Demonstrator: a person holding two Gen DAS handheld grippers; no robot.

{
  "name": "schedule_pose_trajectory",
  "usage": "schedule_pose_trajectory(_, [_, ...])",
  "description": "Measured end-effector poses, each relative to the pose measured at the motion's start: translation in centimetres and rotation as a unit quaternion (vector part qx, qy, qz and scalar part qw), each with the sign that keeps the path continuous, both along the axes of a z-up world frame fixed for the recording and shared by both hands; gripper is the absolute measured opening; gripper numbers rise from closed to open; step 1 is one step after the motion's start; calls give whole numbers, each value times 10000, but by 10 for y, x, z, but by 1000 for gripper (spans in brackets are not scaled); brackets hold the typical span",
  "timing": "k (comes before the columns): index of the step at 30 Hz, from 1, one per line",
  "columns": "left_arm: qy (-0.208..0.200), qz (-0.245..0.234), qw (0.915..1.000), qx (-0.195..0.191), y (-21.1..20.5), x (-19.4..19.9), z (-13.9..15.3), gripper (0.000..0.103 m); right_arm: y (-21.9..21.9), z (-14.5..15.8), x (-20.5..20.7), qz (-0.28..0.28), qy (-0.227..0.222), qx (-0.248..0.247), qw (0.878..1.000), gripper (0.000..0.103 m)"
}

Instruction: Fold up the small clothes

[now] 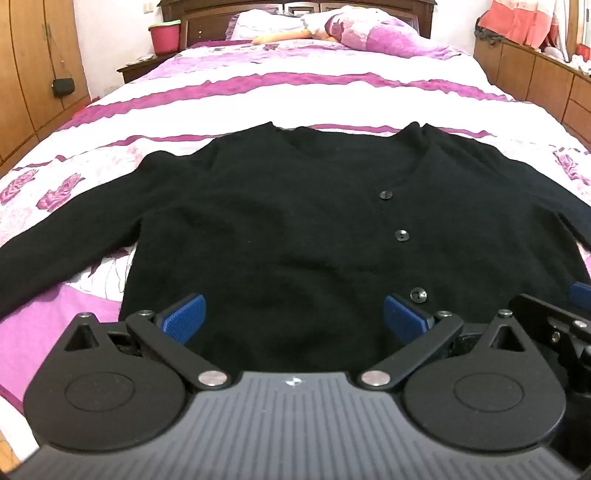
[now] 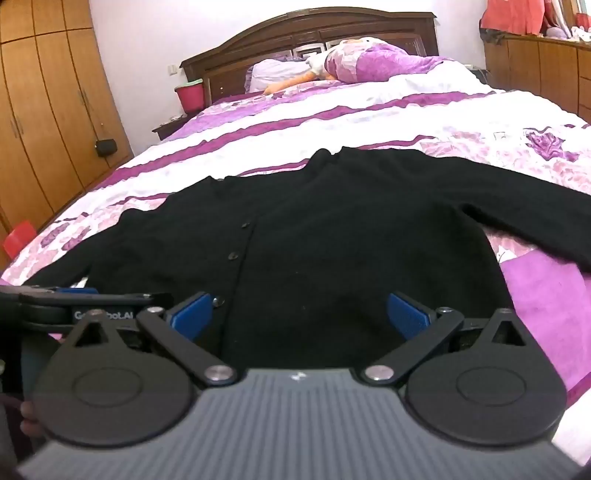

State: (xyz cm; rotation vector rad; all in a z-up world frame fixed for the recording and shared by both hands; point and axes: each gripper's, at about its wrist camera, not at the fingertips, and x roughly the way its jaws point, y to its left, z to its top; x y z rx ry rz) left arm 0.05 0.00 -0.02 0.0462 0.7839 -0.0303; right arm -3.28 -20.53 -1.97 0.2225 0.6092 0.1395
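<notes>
A black button-up cardigan lies flat and spread out on the bed, front up, collar away from me, sleeves stretched to both sides. It also shows in the right wrist view. My left gripper is open with blue pads, over the cardigan's near hem on its left half. My right gripper is open, over the near hem on the right half, holding nothing. The right gripper's edge shows at the far right of the left wrist view; the left gripper shows at the left of the right wrist view.
The bed has a pink-and-white floral cover with pillows at the wooden headboard. Wooden wardrobes stand on the left, a nightstand with a red bucket beside the bed, and wooden cabinets on the right.
</notes>
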Motion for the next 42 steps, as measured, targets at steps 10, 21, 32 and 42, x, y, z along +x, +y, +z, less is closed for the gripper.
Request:
schedule_pose_trajectory(10, [10, 160, 9999, -37, 1, 3, -3, 103, -3, -1, -1, -96, 7, 60, 9999, 103])
schedule_pose_trajectory(21, [-26, 198, 9998, -75, 4, 1, -3, 103, -9, -2, -2, -52, 52, 154, 9999, 103])
schedule_pose_trajectory(32, [11, 223, 9997, -126, 5, 0, -2, 103, -6, -2, -2, -28, 61, 139, 9999, 103])
schedule_pose_trajectory(42, [21, 273, 9995, -159, 7, -1, 0, 103, -3, -2, -3, -27, 77, 142, 9999, 103])
